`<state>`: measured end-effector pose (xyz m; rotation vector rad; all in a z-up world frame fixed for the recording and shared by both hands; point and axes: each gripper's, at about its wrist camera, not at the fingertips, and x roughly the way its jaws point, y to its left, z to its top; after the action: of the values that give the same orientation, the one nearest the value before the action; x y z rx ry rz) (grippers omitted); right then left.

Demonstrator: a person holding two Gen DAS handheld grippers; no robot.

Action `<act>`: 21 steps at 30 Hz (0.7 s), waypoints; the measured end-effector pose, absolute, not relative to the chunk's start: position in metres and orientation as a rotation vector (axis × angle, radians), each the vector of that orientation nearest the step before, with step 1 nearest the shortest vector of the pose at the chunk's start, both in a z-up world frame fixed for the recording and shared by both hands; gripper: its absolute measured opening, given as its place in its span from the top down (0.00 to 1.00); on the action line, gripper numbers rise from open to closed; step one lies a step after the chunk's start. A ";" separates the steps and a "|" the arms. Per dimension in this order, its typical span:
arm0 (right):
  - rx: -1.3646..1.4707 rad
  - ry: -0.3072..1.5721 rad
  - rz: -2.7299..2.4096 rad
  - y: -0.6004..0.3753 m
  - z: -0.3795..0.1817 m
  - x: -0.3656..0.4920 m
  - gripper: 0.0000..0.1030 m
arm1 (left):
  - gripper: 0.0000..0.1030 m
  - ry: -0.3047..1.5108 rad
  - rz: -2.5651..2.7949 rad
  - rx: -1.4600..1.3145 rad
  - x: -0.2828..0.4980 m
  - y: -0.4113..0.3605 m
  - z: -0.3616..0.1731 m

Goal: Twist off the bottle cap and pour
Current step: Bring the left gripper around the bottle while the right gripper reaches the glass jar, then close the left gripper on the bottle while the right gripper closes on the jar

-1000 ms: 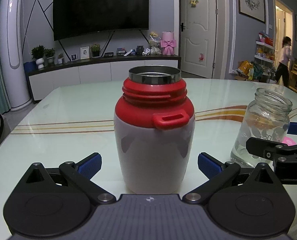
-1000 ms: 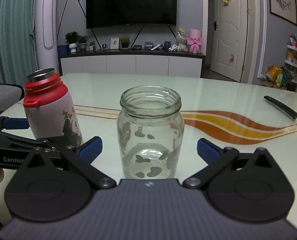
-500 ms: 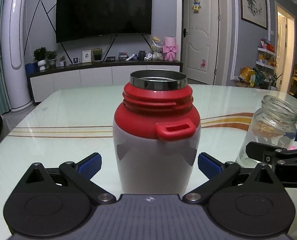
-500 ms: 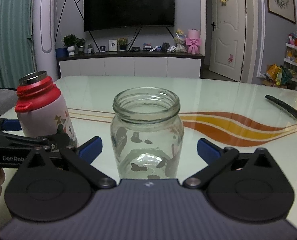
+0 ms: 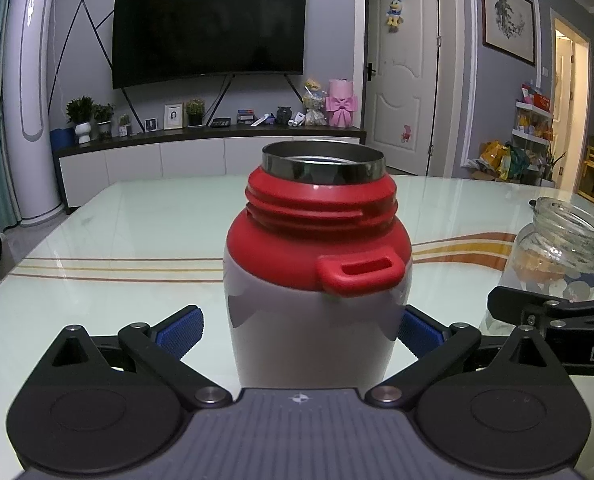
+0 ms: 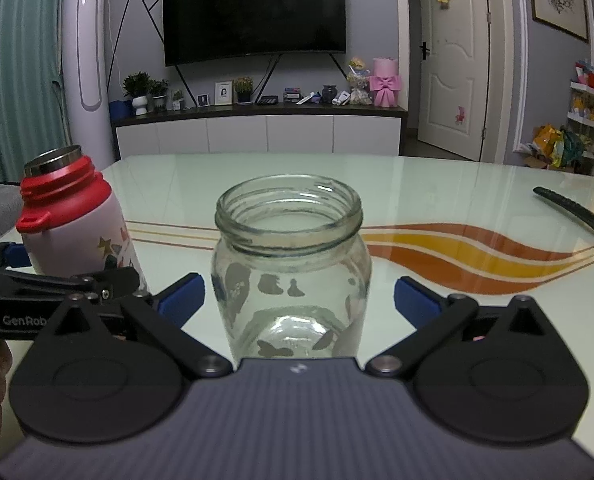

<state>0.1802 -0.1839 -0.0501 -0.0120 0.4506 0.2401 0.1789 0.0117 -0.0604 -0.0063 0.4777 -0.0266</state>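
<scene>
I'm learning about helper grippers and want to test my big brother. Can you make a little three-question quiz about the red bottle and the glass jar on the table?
1. True or false: the red and white bottle has its cap on.
2. Which gripper has the glass jar between its open fingers: A) left gripper, B) right gripper?
3. Fill in: the long dark thing lying far off on the table looks like a ______.

Key:
1. False; the steel mouth is open and the red threads are bare.
2. B; the left gripper sits around the bottle.
3. Remote control, though it is too small to be sure.
</scene>
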 end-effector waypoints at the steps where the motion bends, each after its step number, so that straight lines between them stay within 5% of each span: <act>1: -0.012 0.450 0.240 -0.184 -0.050 0.180 0.00 | 0.00 0.476 -0.026 -0.006 0.179 0.012 -0.060; 21: 0.014 0.459 0.227 -0.186 -0.053 0.186 0.16 | 0.11 0.451 -0.028 -0.025 0.180 0.010 -0.062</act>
<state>0.1861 -0.1858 -0.0534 0.0144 0.4590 0.2265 0.1795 0.0097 -0.0617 -0.0251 0.4512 -0.0275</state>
